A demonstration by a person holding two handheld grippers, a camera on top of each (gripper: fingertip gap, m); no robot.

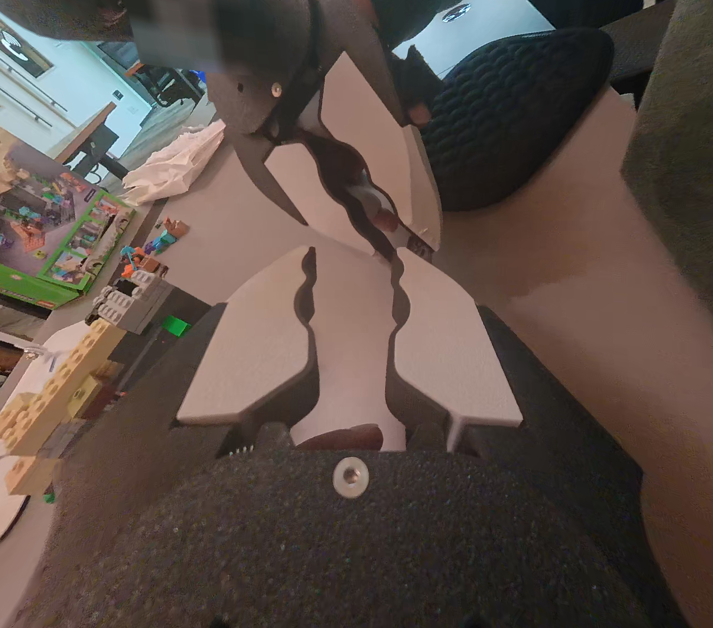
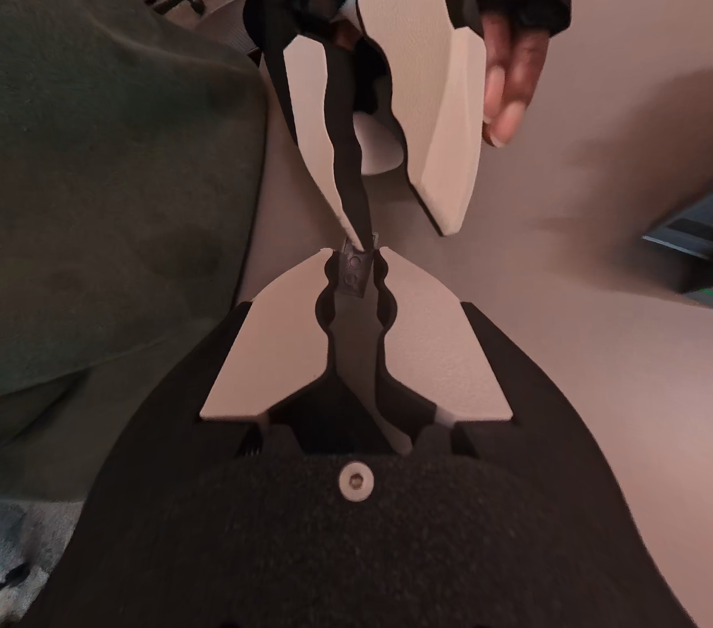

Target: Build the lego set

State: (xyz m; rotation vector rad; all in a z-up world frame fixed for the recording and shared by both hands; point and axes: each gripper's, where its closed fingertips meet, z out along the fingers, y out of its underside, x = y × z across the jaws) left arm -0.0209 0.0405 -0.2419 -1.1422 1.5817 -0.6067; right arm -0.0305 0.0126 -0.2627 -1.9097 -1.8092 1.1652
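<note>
While right claw (image 2: 353, 254) pinches a small dark studded brick (image 2: 353, 275) above the counter (image 2: 578, 185), left claw (image 1: 353, 254) gapes w/ nothing in it, tip touching the brick. Light, rigid, slick plastic; grip flat sides.

The right gripper (image 2: 353, 252), clamped on a dark studded brick (image 2: 352, 275), meets the open left gripper (image 1: 353, 254) tip to tip, so no passage lies between them. To the left, toy brick builds (image 1: 127, 297) and a green box (image 1: 58, 231) crowd the table (image 1: 239, 208); a dark cushion (image 1: 513, 115) blocks the far edge. Bare tabletop lies open on the right.
</note>
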